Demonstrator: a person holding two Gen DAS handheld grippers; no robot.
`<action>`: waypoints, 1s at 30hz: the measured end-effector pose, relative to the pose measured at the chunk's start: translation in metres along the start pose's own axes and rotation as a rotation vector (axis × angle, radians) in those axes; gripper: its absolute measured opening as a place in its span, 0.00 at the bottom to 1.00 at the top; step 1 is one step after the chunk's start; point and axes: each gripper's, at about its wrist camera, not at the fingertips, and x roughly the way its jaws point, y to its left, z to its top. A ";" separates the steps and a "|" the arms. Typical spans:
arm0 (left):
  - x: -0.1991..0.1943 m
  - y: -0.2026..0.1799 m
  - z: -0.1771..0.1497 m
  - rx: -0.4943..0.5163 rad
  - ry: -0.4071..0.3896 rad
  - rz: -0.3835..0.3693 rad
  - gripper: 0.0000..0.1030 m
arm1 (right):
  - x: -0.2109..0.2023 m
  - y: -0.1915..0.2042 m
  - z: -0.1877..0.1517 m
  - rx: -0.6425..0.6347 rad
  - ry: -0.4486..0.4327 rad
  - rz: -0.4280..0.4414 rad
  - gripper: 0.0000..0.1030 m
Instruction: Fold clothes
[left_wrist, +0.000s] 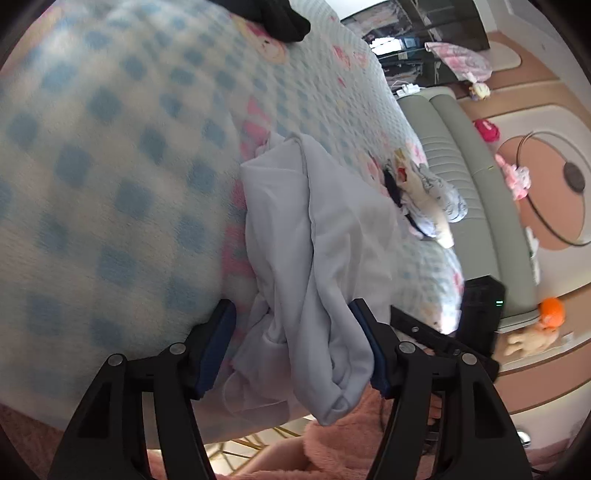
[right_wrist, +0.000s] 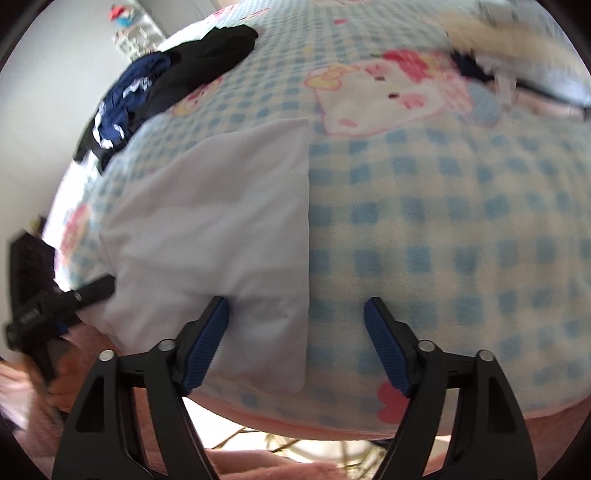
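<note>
A pale white garment (left_wrist: 314, 251) lay on the bed, on a blanket (left_wrist: 110, 166) with blue squares and pink cartoon figures. In the left wrist view the cloth was bunched and wrinkled, and one folded part hung down over the near edge of the bed. The left gripper (left_wrist: 291, 343) had its jaws wide apart, one finger on each side of this bunched cloth. The cloth filled the gap between them, and its right side lay against the right pad; whether the left pad touched it I cannot tell.

In the right wrist view the same garment (right_wrist: 207, 229) looked flatter, with one long straight edge running from the far side down to the near edge of the bed. The right gripper (right_wrist: 295, 343) was also wide open and held nothing. Its left finger (right_wrist: 207, 343) was over the cloth, near that straight edge, and its right finger was over bare blanket (right_wrist: 443, 221). To the right of the straight edge the blanket was open for a wide area.

A heap of black and navy clothes (right_wrist: 166, 81) lay at the far left corner, well apart from the garment. Another small pile of light clothes (left_wrist: 424, 199) lay by the grey headboard (left_wrist: 461, 166).
</note>
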 end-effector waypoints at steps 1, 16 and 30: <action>0.004 -0.001 0.000 0.003 0.011 -0.013 0.62 | 0.007 -0.003 0.001 0.013 0.018 0.030 0.85; 0.036 -0.139 0.030 0.377 0.008 0.027 0.43 | -0.034 0.007 0.038 0.001 -0.107 0.240 0.42; 0.133 -0.316 0.103 0.596 0.014 -0.108 0.40 | -0.189 -0.113 0.094 0.166 -0.416 0.156 0.36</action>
